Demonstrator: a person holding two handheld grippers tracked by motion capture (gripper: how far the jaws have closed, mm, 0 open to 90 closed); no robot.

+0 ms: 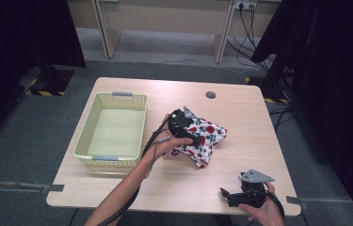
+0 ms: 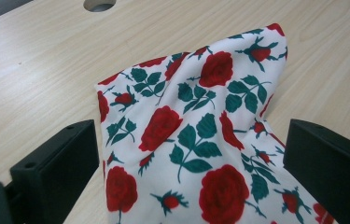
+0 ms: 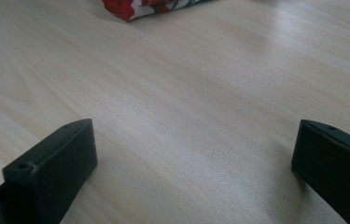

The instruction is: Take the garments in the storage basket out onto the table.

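Observation:
A folded white cloth printed with red roses and green leaves (image 1: 208, 135) lies a little right of the table's middle. My left gripper (image 1: 183, 126) sits at its left side, held from below by a hand. In the left gripper view the cloth (image 2: 196, 93) rises in a soft peak between the two black jaws, which stand wide apart on either side of it without pinching it; my left gripper (image 2: 191, 137) is open. My right gripper (image 1: 228, 195) rests near the front right edge, open over bare wood (image 3: 193, 135). A corner of the cloth (image 3: 144, 7) shows far ahead of it.
A pale yellow plastic basket (image 1: 85, 134) with nothing in it stands on the left half of the wooden table (image 1: 249, 113). A round cable hole (image 1: 210, 94) sits near the far edge. Black curtains and cables flank the table.

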